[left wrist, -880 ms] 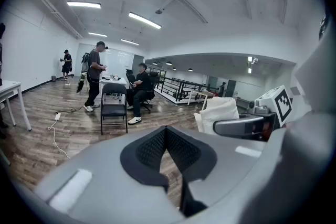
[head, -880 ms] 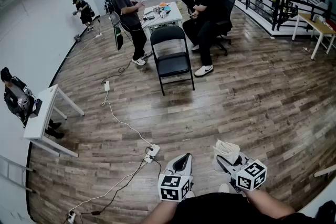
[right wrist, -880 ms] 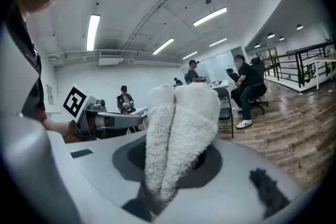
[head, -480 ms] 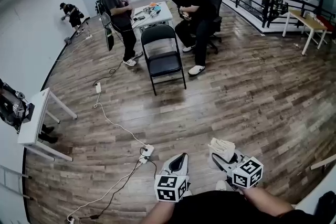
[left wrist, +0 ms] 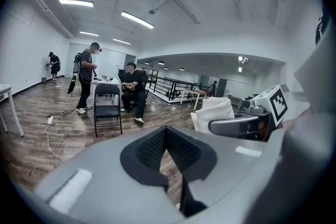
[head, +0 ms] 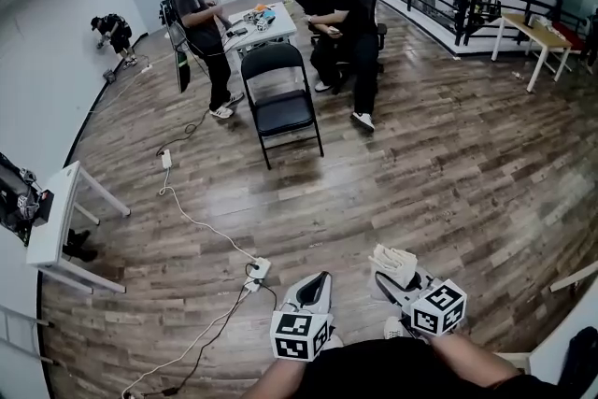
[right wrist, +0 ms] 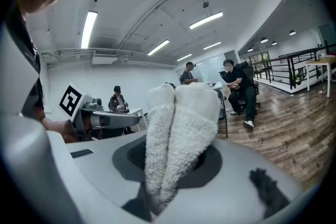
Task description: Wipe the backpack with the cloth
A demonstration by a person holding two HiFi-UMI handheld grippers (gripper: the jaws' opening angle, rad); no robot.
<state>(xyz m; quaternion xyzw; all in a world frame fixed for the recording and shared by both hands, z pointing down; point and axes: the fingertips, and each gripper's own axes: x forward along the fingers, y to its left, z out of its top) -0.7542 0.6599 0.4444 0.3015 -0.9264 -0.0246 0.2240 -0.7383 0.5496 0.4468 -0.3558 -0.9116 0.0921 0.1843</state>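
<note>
My right gripper [head: 400, 274] is held low in front of me, shut on a folded white fluffy cloth [head: 393, 259]. In the right gripper view the cloth [right wrist: 181, 128] stands up out of the closed jaws and hides the fingertips. My left gripper [head: 316, 287] hangs beside it, shut with nothing in it. In the left gripper view its black pads [left wrist: 181, 147] meet at the tip, and the cloth [left wrist: 212, 113] shows to the right. No backpack can be made out on the floor or furniture.
A black folding chair [head: 280, 98] stands ahead on the wood floor. Behind it a white table [head: 257, 21] has one person standing [head: 198, 23] and one seated [head: 341, 14]. A power strip and cables [head: 257, 273] lie near my feet. A white desk [head: 58, 218] is at left.
The head view has swung a little, so the chair, table and people sit further left and up. Both grippers keep their place and grip; the cloth stays in the right one.
</note>
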